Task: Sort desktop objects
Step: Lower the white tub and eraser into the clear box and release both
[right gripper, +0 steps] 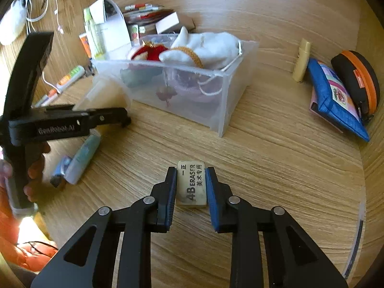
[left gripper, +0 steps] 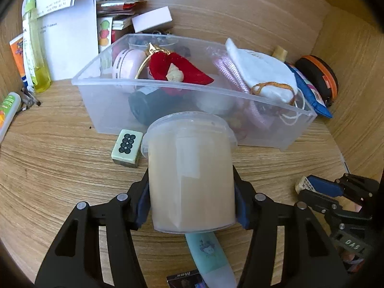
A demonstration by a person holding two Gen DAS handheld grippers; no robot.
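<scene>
A translucent lidded tub point(left gripper: 190, 172) lies on its side between the fingers of my left gripper point(left gripper: 190, 180), whose blue pads press on its two sides; the gripper is shut on it. Just beyond stands a clear plastic bin point(left gripper: 108, 110) holding a red plush chili, a white pouch and other items. In the right wrist view a white 4B eraser point(right gripper: 192, 183) lies on the wooden desk with my right gripper point(right gripper: 191, 187) shut on it, pads against both long sides. The left gripper point(right gripper: 105, 116) and its tub point(right gripper: 103, 93) show at the left, next to the bin point(right gripper: 216, 110).
A mahjong tile point(left gripper: 127, 147) lies in front of the bin, and a teal tube point(left gripper: 208, 254) sits under the tub. A blue pouch point(right gripper: 336, 100), an orange-black case point(right gripper: 357, 79) and a yellow tube point(right gripper: 301, 62) sit at the right. Bottles and papers point(left gripper: 38, 55) crowd the back left.
</scene>
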